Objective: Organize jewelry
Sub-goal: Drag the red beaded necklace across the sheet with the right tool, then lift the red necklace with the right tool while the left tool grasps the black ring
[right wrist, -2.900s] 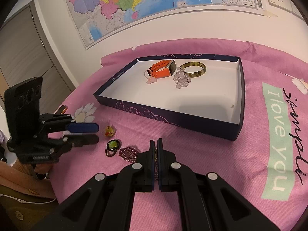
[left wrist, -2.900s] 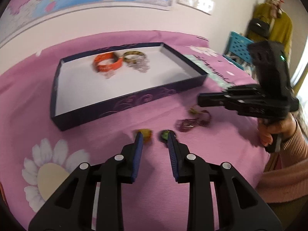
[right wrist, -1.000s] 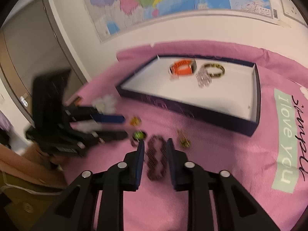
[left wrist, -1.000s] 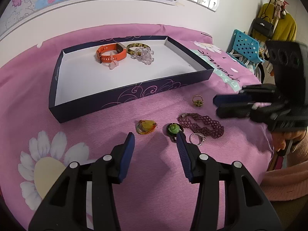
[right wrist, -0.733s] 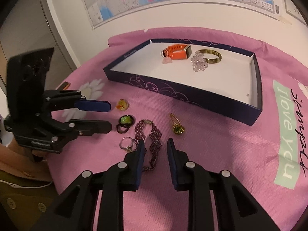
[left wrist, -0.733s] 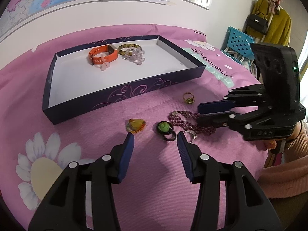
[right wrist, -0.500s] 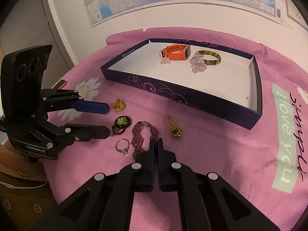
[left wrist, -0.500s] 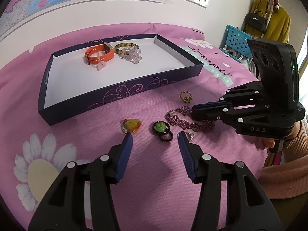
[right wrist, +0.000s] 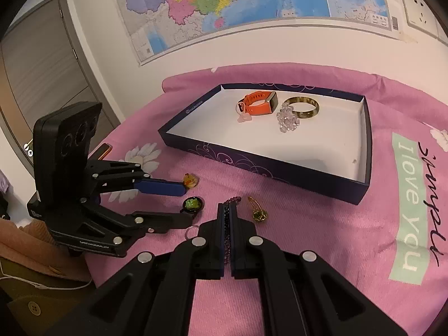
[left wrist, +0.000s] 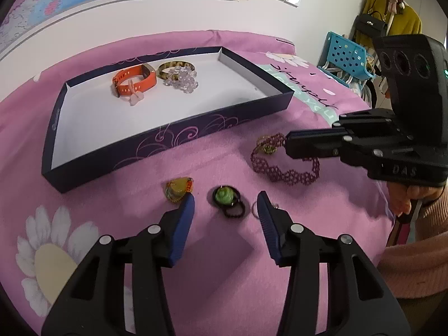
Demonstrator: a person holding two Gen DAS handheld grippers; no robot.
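A dark blue tray (left wrist: 173,140) (right wrist: 252,159) on the pink cloth holds an orange watch band (left wrist: 134,79), a gold bangle (right wrist: 303,106) and a clear bead bracelet (left wrist: 183,79). In front of it lie a yellow pendant (left wrist: 179,189), a green ring (left wrist: 225,196), a silver ring (right wrist: 190,231), a gold-green ring (right wrist: 259,214) and a purple beaded bracelet (left wrist: 277,172). My right gripper (right wrist: 227,212) is shut on the purple bracelet (right wrist: 228,238). My left gripper (left wrist: 225,201) is open, its fingers either side of the green ring.
The pink cloth covers a round table, its edge close on the near side. A blue plastic basket (left wrist: 347,58) and hanging clothes stand at the right. A wall map (right wrist: 252,8) hangs behind the tray. The person's hand (left wrist: 403,198) holds the right gripper.
My right gripper has closed on the purple bracelet and lifted one end of it. My left gripper has moved forward over the green ring, still open.
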